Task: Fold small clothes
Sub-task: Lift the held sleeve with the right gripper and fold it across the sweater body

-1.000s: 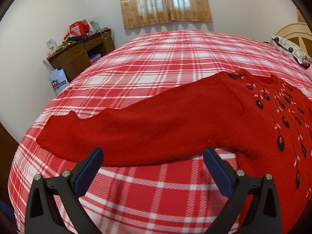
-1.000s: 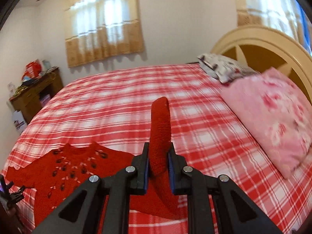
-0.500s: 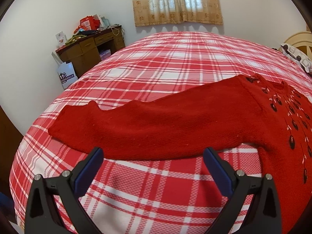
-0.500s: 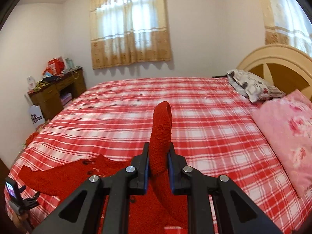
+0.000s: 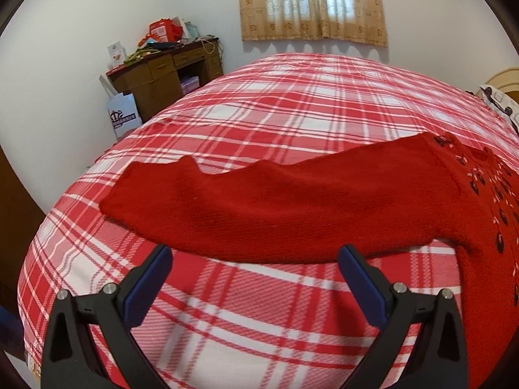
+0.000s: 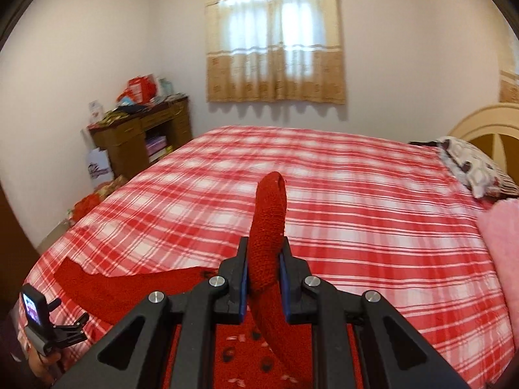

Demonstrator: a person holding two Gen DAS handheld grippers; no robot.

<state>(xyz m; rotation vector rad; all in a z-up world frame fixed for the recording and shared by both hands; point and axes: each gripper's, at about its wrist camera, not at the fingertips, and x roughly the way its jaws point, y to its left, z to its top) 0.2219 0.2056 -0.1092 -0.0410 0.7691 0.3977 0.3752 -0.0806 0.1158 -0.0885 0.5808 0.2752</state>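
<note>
A red knitted sweater (image 5: 292, 207) with dark bead-like decorations lies on the red-and-white plaid bed (image 5: 292, 103). Its one sleeve stretches out flat to the left, cuff at the bed's left side. My left gripper (image 5: 254, 267) is open and empty, its jaws just short of the sleeve's near edge. My right gripper (image 6: 263, 261) is shut on the sweater's other sleeve (image 6: 269, 214), whose cuff stands up above the jaws; the sweater's decorated front (image 6: 246, 350) lies below it. The left gripper (image 6: 65, 327) shows at the lower left of the right wrist view.
A cluttered brown wooden desk (image 5: 162, 74) stands at the left wall with a white bag (image 5: 125, 120) beside it. A patterned pillow (image 6: 470, 168) and a pink pillow (image 6: 506, 236) lie by the cream headboard (image 6: 486, 126) on the right. A curtained window (image 6: 275, 45) is behind.
My right gripper has carried the held sleeve leftward over the sweater's body. My left gripper's view has shifted a little to the left along the flat sleeve; it stays open.
</note>
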